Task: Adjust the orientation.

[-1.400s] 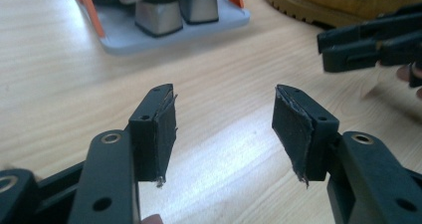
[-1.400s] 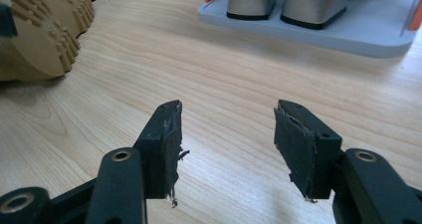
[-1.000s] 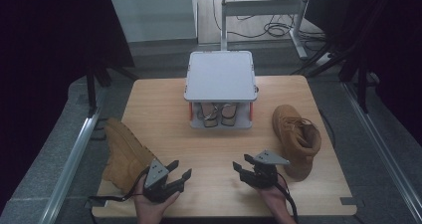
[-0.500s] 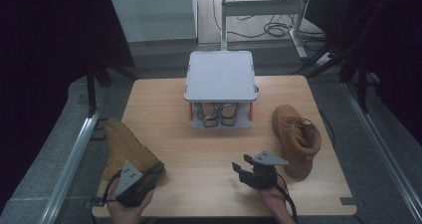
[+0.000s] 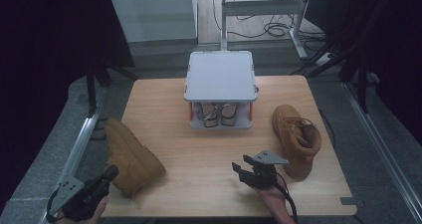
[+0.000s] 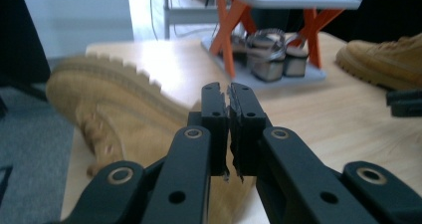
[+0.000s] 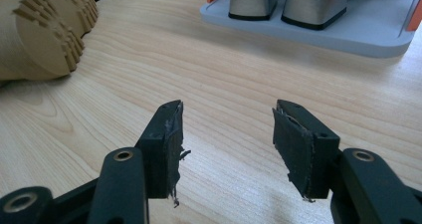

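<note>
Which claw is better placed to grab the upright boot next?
Right. The right claw is open on the table, close beside the upright boot. The left claw is shut, across the table by the tipped boot.

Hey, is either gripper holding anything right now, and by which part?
No. The left gripper is shut on nothing beside the tipped boot; the right gripper hangs open over bare table.

**Count of things on and around the worktop**

Two tan boots: one boot lying on its side left of the grey rack, the other boot upright right of it. One rack. Two sandals on its lower shelf. Two tools: left tool, right tool. One worktop.
</note>
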The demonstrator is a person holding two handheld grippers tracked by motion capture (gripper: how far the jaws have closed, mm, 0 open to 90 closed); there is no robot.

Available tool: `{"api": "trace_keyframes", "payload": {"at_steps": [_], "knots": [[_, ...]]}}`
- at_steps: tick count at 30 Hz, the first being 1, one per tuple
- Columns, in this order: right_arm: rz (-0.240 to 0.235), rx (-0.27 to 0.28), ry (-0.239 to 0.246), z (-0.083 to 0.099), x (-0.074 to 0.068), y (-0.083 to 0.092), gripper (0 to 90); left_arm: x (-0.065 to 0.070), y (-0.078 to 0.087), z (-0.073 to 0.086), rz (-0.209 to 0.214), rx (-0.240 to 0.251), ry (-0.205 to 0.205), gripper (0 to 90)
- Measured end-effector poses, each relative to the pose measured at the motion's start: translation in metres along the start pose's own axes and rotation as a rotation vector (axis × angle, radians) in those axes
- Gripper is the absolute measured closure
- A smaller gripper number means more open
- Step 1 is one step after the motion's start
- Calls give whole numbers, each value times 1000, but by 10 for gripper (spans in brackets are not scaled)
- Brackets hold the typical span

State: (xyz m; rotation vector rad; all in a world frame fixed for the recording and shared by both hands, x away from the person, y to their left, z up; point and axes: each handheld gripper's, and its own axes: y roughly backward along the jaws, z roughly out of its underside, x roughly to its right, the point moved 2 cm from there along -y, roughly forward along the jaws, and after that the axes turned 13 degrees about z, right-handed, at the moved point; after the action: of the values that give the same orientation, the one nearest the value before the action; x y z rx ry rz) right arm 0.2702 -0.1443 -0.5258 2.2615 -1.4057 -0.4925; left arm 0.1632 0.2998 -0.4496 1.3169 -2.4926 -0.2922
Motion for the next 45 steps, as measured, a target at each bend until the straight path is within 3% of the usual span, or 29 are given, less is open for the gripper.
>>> {"api": "trace_keyframes", "payload": {"at_steps": [5,7,11,14,15,17,19,20,25,30,33,35,37,45], "knots": [[-1,-2,3,0,-1,-1,454,-7,-4,18,-6,-52,30,860],[-1,-6,4,1,-1,-1,454,-7,-5,24,-41,-82,21,858],[3,-7,2,1,0,-1,453,-2,-3,31,-47,-91,18,852],[5,-6,3,1,1,-1,453,-4,2,37,-79,-109,29,853],[6,-7,3,2,1,-1,453,-6,4,39,-89,-115,37,854],[7,-7,2,2,1,-2,453,-15,6,46,-64,-111,110,856],[6,-10,6,2,0,-3,453,-20,6,54,-88,-127,131,859],[5,-11,5,2,0,-3,453,-21,6,55,-81,-126,142,860],[7,-18,11,4,-1,-6,452,-20,-1,57,-103,-157,120,863],[8,-18,7,4,0,-6,451,-27,5,63,-137,-149,153,874],[10,-20,5,4,0,-7,451,-30,-1,69,-132,-188,162,873],[9,-21,9,5,0,-7,451,-30,-8,71,-105,-193,170,875],[11,-20,10,4,0,-7,451,-29,-14,70,-118,-206,151,892],[20,-19,5,4,3,-8,451,-30,-21,59,-77,-183,156,897]]}}
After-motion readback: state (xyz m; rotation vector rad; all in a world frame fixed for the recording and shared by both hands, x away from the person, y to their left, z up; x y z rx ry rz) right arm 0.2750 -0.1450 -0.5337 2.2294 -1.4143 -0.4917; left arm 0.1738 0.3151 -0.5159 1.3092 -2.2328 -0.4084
